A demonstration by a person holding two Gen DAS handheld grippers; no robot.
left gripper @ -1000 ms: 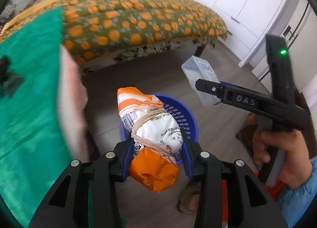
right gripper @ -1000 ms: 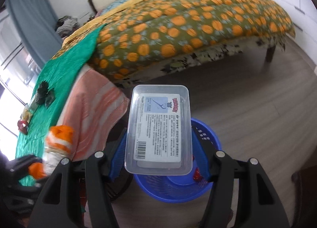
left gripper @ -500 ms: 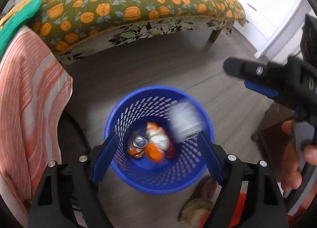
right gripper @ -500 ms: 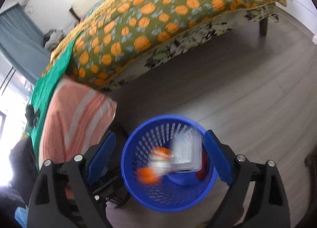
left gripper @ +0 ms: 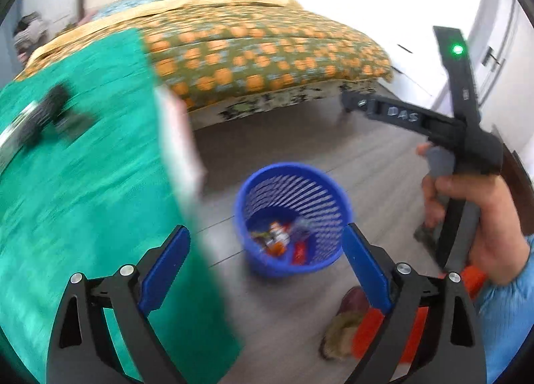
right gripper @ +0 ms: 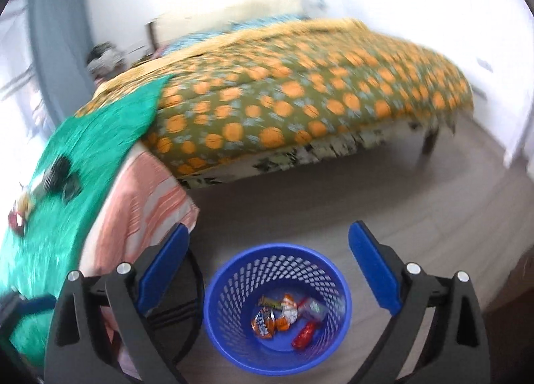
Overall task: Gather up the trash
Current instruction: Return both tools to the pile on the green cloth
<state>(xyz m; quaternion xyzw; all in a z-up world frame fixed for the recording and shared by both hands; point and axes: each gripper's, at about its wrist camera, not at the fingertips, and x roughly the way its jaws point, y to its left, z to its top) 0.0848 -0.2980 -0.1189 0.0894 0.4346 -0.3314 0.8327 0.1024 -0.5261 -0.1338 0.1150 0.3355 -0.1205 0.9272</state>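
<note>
Two hand-held grippers, both empty, jaws opening wide above a blue basket.
Nearest, left hand-held gripper [left gripper: 267, 247] and right hand-held gripper [right gripper: 268, 252], nothing between the blue pads. Below on the wooden floor [right gripper: 417, 204], blue basket [right gripper: 230, 344] holding trash [right gripper: 283, 315]: orange wrappers, a red packet, a clear box. Left, green-covered tabletop [left gripper: 83, 183]; beyond, bed [right gripper: 300, 100] with orange-dotted cover.

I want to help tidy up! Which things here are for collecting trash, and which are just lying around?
For the job:
- blue basket
- wrappers inside it
- left gripper and right gripper, fingers opening, nothing between them

Just lying around:
- bed
- green cloth
- striped towel
</note>
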